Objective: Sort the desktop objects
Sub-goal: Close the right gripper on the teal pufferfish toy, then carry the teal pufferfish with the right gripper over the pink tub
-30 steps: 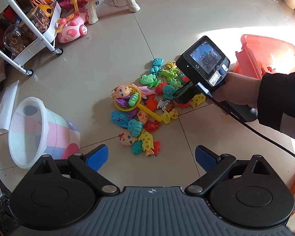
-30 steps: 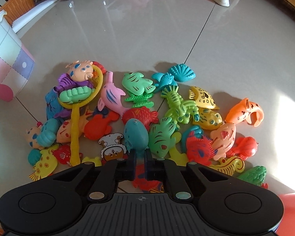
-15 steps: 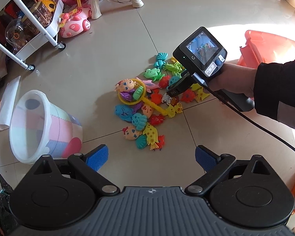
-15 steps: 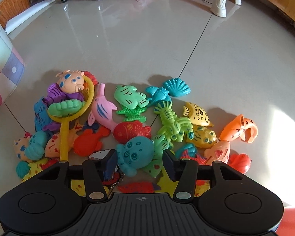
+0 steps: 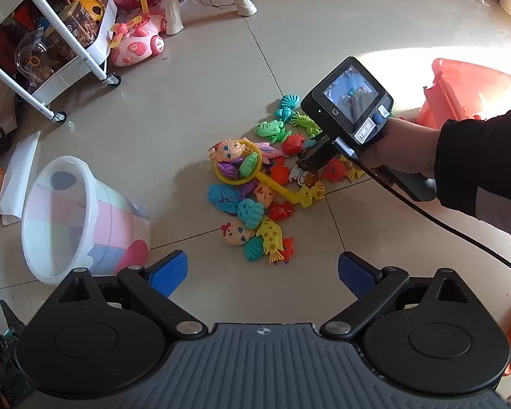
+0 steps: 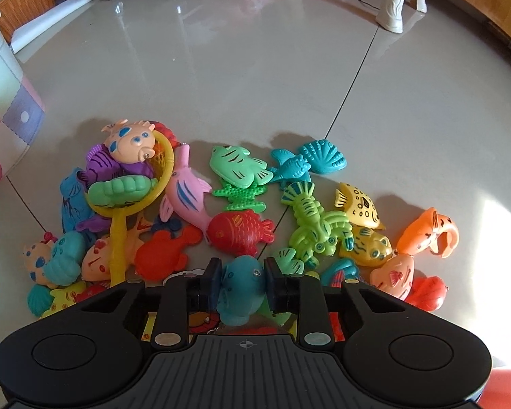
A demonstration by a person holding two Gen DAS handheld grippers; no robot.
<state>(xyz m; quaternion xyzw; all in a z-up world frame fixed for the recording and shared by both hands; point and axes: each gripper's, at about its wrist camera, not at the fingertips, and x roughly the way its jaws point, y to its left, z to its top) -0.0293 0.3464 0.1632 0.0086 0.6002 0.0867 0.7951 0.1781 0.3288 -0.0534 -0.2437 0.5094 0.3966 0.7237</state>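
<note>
A pile of colourful plastic sea-animal toys (image 5: 269, 184) lies on the tiled floor, with a yellow scoop net (image 6: 126, 204) on its left part. My right gripper (image 6: 242, 284) is shut on a teal octopus toy (image 6: 240, 289) and holds it over the near edge of the pile. In the left wrist view the right gripper (image 5: 311, 160) hangs over the pile's right side. My left gripper (image 5: 262, 272) is open and empty, above bare floor in front of the pile.
A white tub with pastel patches (image 5: 68, 218) stands left of the pile. A coral plastic bin (image 5: 470, 92) stands at the right. A white wheeled cart (image 5: 51, 51), a pink toy car (image 5: 136, 42) and a wicker basket (image 6: 24, 6) stand farther back.
My right gripper opened, then shut on the teal octopus and lifted it off the pile. My left gripper pulled back and up, so the pile looks smaller.
</note>
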